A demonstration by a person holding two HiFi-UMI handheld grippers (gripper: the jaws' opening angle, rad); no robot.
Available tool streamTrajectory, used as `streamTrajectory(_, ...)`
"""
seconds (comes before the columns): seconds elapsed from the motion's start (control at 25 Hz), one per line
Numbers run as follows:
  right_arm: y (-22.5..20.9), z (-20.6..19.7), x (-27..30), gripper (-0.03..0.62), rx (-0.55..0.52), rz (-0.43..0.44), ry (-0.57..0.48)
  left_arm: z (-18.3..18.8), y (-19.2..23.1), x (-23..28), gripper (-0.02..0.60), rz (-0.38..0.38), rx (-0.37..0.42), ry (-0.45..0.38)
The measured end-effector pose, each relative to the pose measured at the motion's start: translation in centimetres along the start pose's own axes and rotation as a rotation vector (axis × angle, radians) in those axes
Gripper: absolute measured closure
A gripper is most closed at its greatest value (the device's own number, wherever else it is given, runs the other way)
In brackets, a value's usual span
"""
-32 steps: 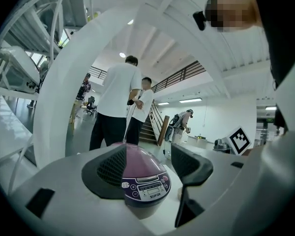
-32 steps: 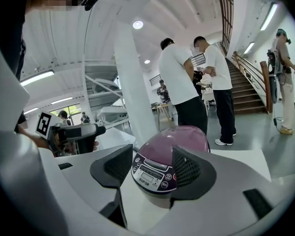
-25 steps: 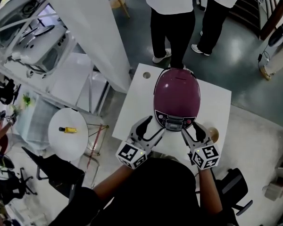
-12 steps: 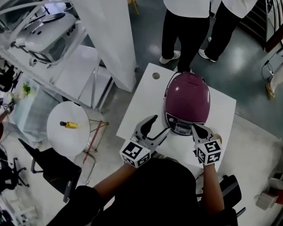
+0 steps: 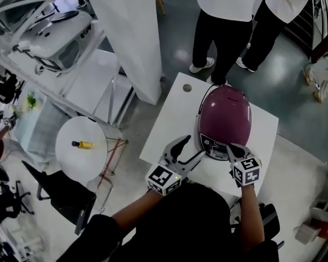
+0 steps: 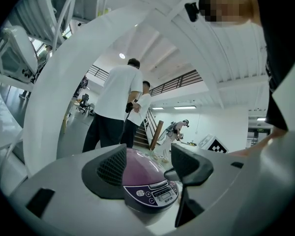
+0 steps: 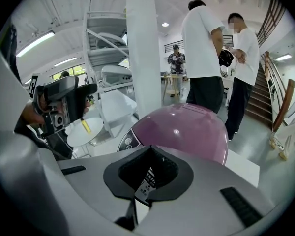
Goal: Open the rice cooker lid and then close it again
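Opening step, lid (image 5: pixel 226 109) down: right gripper (image 5: pixel 230 149), jaws together, hovers at the rice cooker (image 5: pixel 214 144) front, probably needing a press there next; left gripper (image 5: pixel 189 148) gapes alongside.

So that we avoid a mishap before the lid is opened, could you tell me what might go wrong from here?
1. The right gripper, jaws shut, is right at the control panel on the front of the rice cooker. It might press a button instead of the lid release.
2. The left gripper is open and appears clear of the cooker, so nothing steadies it. A push could slide it across the table.
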State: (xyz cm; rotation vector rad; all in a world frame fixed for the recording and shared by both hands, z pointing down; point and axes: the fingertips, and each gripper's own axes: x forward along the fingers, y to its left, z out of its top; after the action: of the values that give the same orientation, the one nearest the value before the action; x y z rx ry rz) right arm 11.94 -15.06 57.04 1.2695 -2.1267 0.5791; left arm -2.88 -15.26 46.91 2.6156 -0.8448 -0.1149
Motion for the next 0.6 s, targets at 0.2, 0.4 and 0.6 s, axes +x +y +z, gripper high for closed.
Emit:
streamTrajectory(0.2,0.2,-0.9,1.4,0.594,-0.018,0.006,0.073,0.1,1.5,-0.5,0.321,0.013,-0.022,0.003)
streamTrajectory(0.4,0.1,-1.3,1.9,0.595,-0.008,0.006,0.101,0.2,2.7,-0.2,0.321,0.014,-0.018,0.01)
streamTrajectory(0.6,0.1,-1.9,2.1,0.595,-0.052,-0.007,0.134,0.3,3.1,0.0,0.321,0.008,-0.007,0.02)
